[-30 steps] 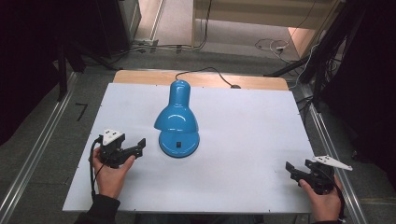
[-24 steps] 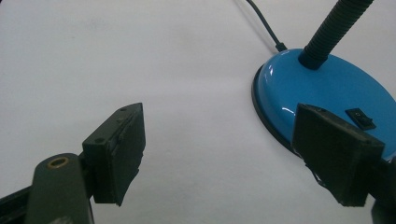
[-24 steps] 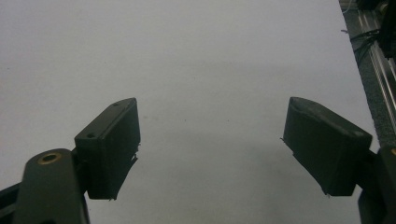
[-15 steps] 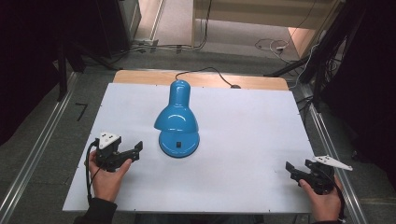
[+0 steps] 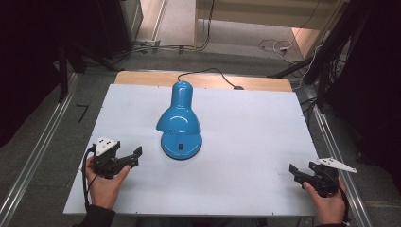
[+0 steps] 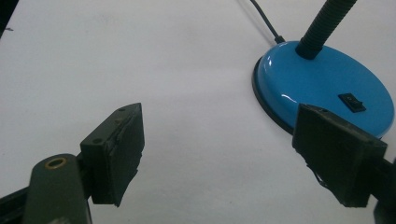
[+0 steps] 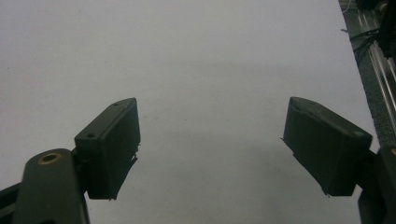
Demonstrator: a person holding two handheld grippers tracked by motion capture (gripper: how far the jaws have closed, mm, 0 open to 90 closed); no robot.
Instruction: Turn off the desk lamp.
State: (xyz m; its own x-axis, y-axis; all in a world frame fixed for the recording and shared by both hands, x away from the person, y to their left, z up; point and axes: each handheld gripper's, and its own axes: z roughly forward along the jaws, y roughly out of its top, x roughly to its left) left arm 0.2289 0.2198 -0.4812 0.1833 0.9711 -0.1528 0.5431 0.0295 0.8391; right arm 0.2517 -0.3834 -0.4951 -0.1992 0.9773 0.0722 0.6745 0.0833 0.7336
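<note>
A glossy blue desk lamp stands mid-table, its shade bent low over its round base, which carries a black switch. In the left gripper view the base lies ahead to the right, and a black gooseneck rises from it. My left gripper lies near the front left, a short way left of the base, pointing at it. Its jaws are open with only bare table between them. At the front right corner my right gripper rests open over bare white table, far from the lamp.
The white tabletop has a wooden strip along its back edge. The lamp's black cord runs off over that strip. Metal rails flank both sides, and cables lie on the floor behind.
My left gripper has slid slightly back toward the near edge, still open. The right gripper and the lamp have stayed put.
</note>
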